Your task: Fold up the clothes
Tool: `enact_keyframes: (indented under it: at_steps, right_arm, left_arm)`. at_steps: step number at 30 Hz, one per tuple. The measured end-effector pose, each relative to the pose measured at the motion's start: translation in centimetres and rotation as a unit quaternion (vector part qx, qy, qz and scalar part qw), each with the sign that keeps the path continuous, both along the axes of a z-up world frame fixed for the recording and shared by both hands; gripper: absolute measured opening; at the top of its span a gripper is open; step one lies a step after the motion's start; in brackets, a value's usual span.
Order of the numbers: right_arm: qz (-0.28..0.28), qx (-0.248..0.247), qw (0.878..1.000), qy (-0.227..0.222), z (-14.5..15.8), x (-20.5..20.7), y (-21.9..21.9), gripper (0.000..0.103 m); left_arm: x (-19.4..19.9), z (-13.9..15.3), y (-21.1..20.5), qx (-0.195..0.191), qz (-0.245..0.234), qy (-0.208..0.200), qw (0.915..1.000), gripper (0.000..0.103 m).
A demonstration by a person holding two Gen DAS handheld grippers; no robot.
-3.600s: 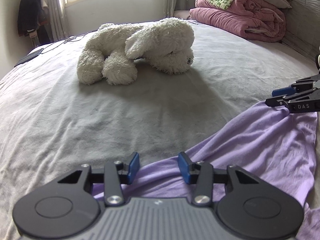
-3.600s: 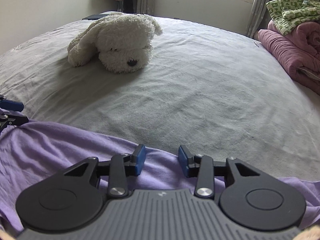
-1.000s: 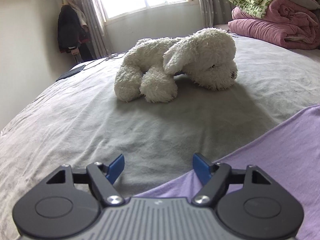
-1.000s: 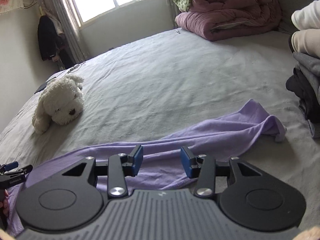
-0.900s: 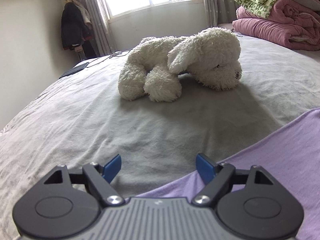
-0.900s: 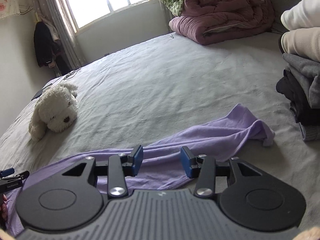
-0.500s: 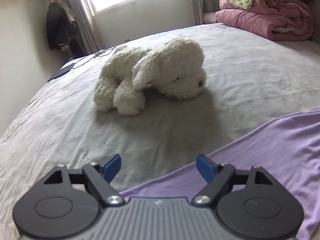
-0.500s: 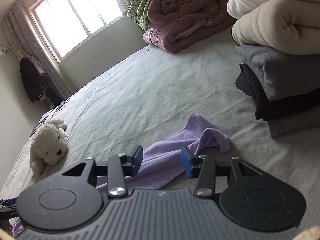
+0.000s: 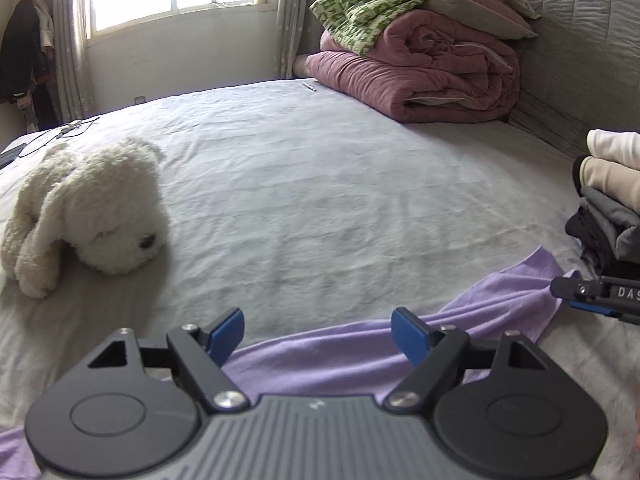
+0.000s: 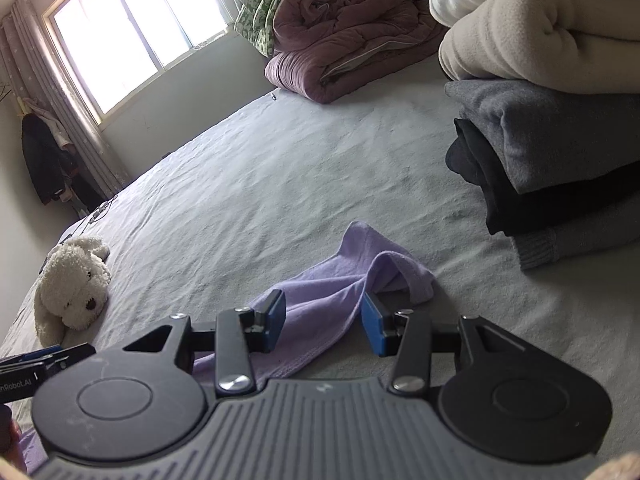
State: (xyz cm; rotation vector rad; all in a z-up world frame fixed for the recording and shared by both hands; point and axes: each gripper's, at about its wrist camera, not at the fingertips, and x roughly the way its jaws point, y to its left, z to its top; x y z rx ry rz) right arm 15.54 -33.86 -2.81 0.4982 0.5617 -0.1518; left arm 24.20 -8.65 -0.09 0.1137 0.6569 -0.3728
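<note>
A lilac garment (image 9: 360,356) lies spread on the grey bed sheet (image 9: 320,200). My left gripper (image 9: 318,332) hovers over the garment's far edge. Its jaws stand wide and are closing, with cloth below the gap and neither blue pad pressing on it. My right gripper (image 10: 324,322) is half open above the garment's bunched sleeve end (image 10: 360,276), and its pads are clear of the fabric too. In the left wrist view the right gripper (image 9: 568,294) shows at the right edge by the sleeve. The right wrist view catches the left gripper (image 10: 44,356) at its left edge.
A white plush dog (image 9: 92,208) lies on the left of the bed. A stack of folded clothes (image 10: 560,140) stands close to the right of the sleeve. Rolled pink and green quilts (image 9: 420,76) sit at the headboard. Window and curtains are behind.
The left view has swung right: the plush dog slid to the left, the quilts and the folded stack came into view. The right gripper rolled and closed in on the sleeve end.
</note>
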Motion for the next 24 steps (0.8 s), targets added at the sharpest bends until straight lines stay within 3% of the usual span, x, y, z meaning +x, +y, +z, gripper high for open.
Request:
enact_keyframes:
  at_steps: [4, 7, 11, 18, 22, 24]
  right_arm:
    - [-0.003, -0.016, 1.0, 0.003, 0.0, 0.2, 0.7, 0.047]
    - [-0.002, -0.032, 0.999, 0.001, -0.2, 0.6, 1.4, 0.047]
    - [-0.007, -0.071, 0.997, -0.002, -0.3, 1.2, 2.9, 0.047]
    - [-0.018, -0.123, 0.992, 0.002, 0.1, 1.8, 4.9, 0.046]
    - [-0.007, -0.102, 0.995, 0.013, 1.2, 3.2, 5.1, 0.044]
    - [0.014, -0.121, 0.992, 0.02, 2.0, 4.4, 5.4, 0.038]
  left_arm:
    - [-1.4, -2.1, -1.6, -0.03, -0.033, -0.049, 0.9978, 0.076]
    - [-1.9, -4.0, -1.9, -0.045, -0.055, -0.061, 0.9956, 0.076]
    - [-1.3, -5.6, -3.0, -0.017, -0.075, -0.028, 0.9966, 0.074]
    - [-0.1, -6.1, -0.6, -0.114, -0.096, 0.013, 0.9888, 0.082]
    - [0.1, -6.0, 0.0, -0.135, -0.101, 0.022, 0.9855, 0.082]
    - [0.1, -6.0, 0.1, -0.139, -0.103, 0.024, 0.9846, 0.082]
